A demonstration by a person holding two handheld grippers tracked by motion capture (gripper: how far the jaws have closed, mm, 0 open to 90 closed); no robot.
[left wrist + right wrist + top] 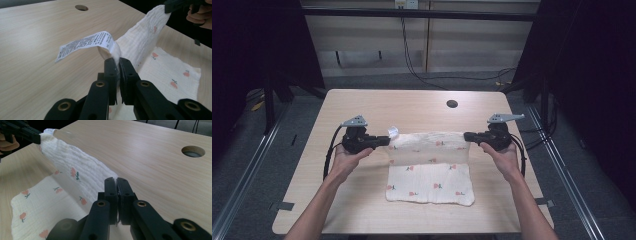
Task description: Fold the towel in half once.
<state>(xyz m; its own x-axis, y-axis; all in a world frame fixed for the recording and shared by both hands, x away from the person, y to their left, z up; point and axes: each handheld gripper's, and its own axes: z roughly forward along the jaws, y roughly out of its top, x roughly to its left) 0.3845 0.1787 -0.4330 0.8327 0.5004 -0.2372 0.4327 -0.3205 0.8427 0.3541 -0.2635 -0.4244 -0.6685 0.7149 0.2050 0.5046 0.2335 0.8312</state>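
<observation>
You're pinching the cloth (430, 167) at both far corners, left gripper (388, 141) and right gripper (466, 136) clamping it.
Its far edge is lifting at table (362, 107) centre, near half lying toward 6 o'clock; left gripper view is showing the care label (85, 44) at 10 o'clock.

Care label (85, 45) print too small to read; cloth (140, 42) corners hidden between each tool's shut jaws; surface (362, 210) near edge cut off.
</observation>
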